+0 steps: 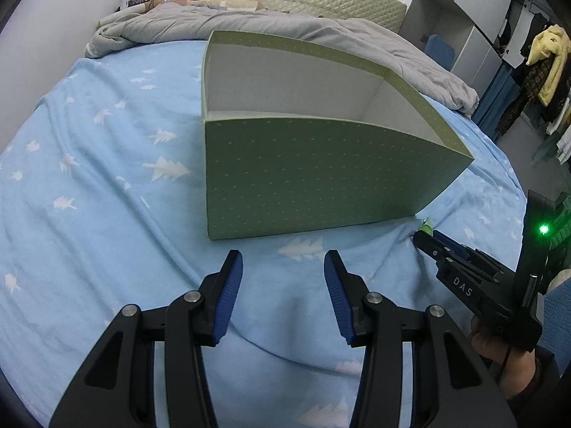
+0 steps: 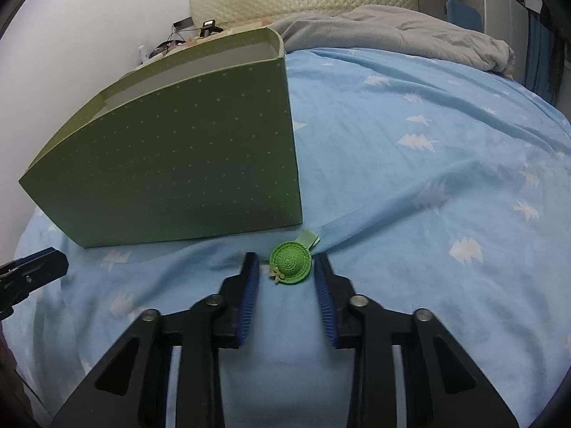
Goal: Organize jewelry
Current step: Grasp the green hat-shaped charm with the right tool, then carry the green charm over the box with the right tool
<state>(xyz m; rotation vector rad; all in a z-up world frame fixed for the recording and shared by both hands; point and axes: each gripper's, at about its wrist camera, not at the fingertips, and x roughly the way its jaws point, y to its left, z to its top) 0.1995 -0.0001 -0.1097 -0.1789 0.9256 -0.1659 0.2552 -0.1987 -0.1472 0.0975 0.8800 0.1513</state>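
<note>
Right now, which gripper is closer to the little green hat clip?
The right gripper: its open fingers sit on either side of the hat clip. The left gripper is open too, off to the clip's left, facing the box.

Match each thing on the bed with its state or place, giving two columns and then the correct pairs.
Things:
1. green box
2. hat clip
3. left gripper
4. grey blanket

States or places:
A. open, nothing between its fingers
B. lies between the right gripper's open fingers
C. lidless, standing on the blue sheet
D. bunched behind the box

Pairs: 1-C, 2-B, 3-A, 4-D
</note>
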